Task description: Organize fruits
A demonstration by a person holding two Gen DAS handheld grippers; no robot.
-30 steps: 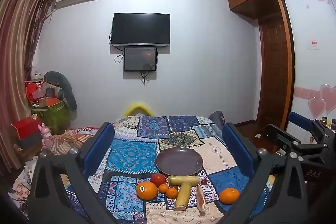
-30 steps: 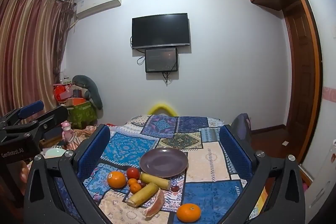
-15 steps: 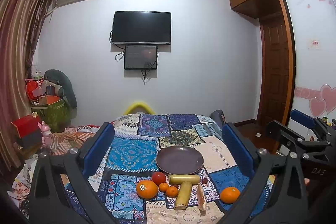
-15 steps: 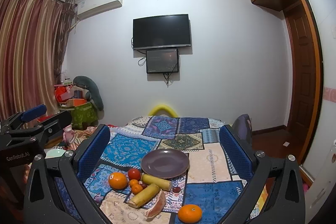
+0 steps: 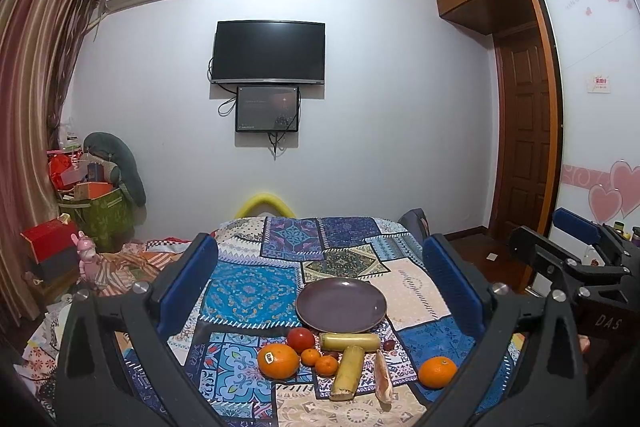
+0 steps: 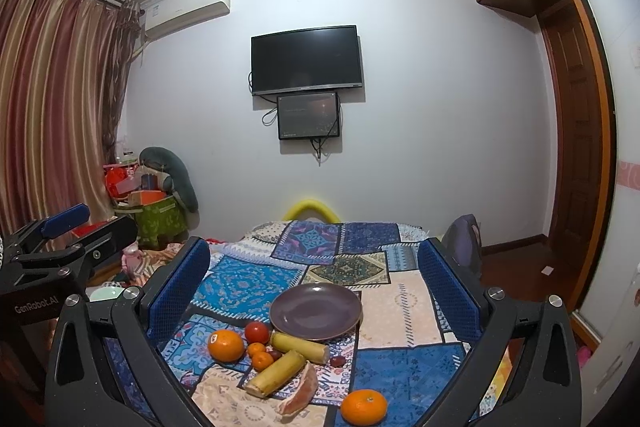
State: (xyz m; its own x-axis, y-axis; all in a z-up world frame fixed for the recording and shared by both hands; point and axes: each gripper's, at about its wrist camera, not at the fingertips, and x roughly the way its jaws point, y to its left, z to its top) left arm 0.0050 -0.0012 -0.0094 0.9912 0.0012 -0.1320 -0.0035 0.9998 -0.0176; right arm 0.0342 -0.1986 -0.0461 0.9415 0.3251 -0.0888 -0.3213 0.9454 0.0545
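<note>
Best begun with a single fruit at the edge of the pile, taken across its middle with a soft squeeze and carried to the empty purple plate (image 5: 341,305), rather than a dive into the cluster where neighbours would roll. Left gripper (image 5: 320,283) spread wide, holding nothing, raised well above the patchwork bedspread (image 5: 248,287). Right gripper (image 6: 314,281) likewise wide and empty, off to the left one's right. Ahead of and below the left fingers: plate straight in front, stickered orange (image 5: 278,360) and tomato (image 5: 300,339) nearer and slightly left, two small tangerines (image 5: 320,361) between them, two yellow cane sections (image 5: 348,355) crossing just short of the plate. Lone orange (image 6: 363,407) low and nearest the right gripper, well apart from the rest, next to a pink pomelo wedge (image 6: 300,393); probably the easiest first pick.
</note>
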